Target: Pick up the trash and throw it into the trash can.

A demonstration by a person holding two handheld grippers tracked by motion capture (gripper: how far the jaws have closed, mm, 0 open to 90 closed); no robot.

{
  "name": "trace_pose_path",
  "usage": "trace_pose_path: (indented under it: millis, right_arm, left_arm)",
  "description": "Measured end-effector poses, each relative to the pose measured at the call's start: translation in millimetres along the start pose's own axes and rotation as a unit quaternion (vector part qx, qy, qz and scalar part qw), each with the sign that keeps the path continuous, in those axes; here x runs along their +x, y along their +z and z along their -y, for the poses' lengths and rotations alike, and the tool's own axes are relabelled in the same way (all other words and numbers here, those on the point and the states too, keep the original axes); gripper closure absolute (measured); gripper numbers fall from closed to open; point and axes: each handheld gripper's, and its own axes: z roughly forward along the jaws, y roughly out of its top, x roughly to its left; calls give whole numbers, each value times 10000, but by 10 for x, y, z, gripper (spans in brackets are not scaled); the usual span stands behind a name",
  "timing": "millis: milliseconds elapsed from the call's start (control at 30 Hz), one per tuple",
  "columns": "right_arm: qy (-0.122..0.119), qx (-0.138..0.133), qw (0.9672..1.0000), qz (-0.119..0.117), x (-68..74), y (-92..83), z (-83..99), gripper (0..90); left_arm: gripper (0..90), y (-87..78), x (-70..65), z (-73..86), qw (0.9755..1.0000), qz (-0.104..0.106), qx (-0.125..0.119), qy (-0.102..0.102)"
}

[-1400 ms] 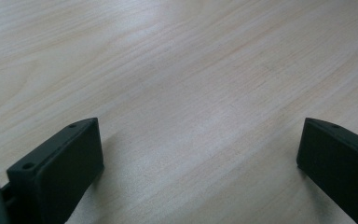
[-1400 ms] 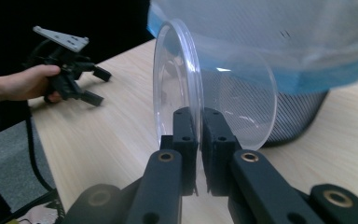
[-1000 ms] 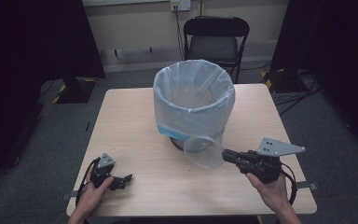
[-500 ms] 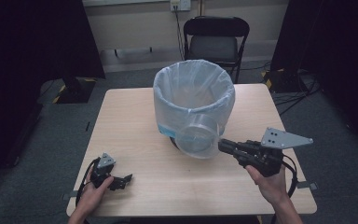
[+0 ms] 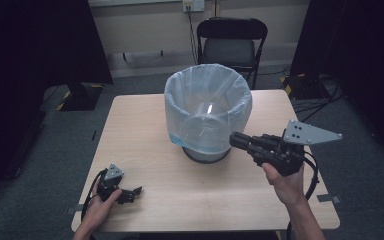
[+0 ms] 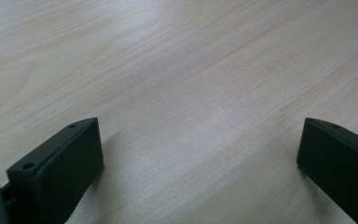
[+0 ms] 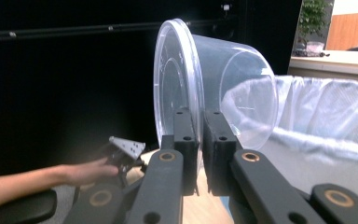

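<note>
My right gripper [image 5: 233,140] is shut on the rim of a clear plastic tub [image 5: 206,121], which it holds on its side in the air against the front of the bin. In the right gripper view the two jaws pinch the tub's wall [image 7: 214,88] at the rim, with the gripper [image 7: 199,144] pointing level. The bin [image 5: 207,112] is round, lined with a pale translucent bag, and stands mid-table. My left gripper [image 5: 136,191] rests on the table near the front left corner. Its jaws stand wide apart over bare wood, and the gripper [image 6: 200,154] holds nothing.
The light wooden table [image 5: 140,130] has free room left of the bin and along the front. A black folding chair [image 5: 232,42] stands behind the table. Dark curtains hang at both sides. The other hand and left gripper [image 7: 123,149] appear low in the right gripper view.
The right gripper has lifted the clear tub from just above the table up in front of the bin's wall. The left gripper has stayed put.
</note>
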Motion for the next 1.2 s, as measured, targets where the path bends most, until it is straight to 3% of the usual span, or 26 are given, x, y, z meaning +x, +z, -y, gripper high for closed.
trace_pose_path:
  millis: [300, 433, 467, 700, 900, 1200]
  right_arm:
    - [67, -298, 9995, -12, -155, 143, -188, 850]
    - [58, -419, 9991, 78, -238, 241, -283, 850]
    - [74, -460, 9987, 190, -276, 270, -305, 850]
    - [295, -518, 9974, 407, -539, 449, -342, 850]
    - [541, -206, 9958, 712, -829, 634, -288, 849]
    - [686, 347, 9915, 1053, -1006, 744, -191, 847]
  left_arm:
    - [0, 0, 0, 0, 10000, -4, -2, -1]
    - [0, 0, 0, 0, 10000, -4, -2, -1]
    - [0, 0, 0, 0, 10000, -2, -4, 0]
    - [0, 0, 0, 0, 10000, -1, 0, -2]
    - [0, 0, 0, 0, 10000, 1, 0, 0]
    - [0, 0, 0, 0, 10000, 2, -2, -1]
